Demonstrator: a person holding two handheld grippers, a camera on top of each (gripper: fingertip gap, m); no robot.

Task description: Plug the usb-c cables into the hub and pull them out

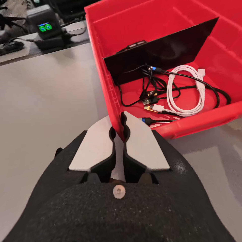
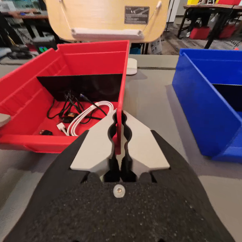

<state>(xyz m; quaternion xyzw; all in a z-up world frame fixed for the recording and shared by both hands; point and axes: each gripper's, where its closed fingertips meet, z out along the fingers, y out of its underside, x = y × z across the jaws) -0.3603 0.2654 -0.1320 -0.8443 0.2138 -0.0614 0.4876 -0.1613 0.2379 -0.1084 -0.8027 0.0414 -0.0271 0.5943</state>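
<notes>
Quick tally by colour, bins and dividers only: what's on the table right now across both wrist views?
Red bin: 1, with both grippers, left and right, closed on its side walls
Blue bin: 1
Black divider in the red bin: 1
Dark divider in the blue bin: 1
Total: 4

Red bin (image 2: pixel 91 58) — blue bin (image 2: pixel 204 104).

Cluttered workshop behind a grey surface (image 2: pixel 154 99)
A pale wooden board (image 2: pixel 104 18) stands behind it; dark-legged tables (image 2: pixel 209 7) line the far floor.
</notes>
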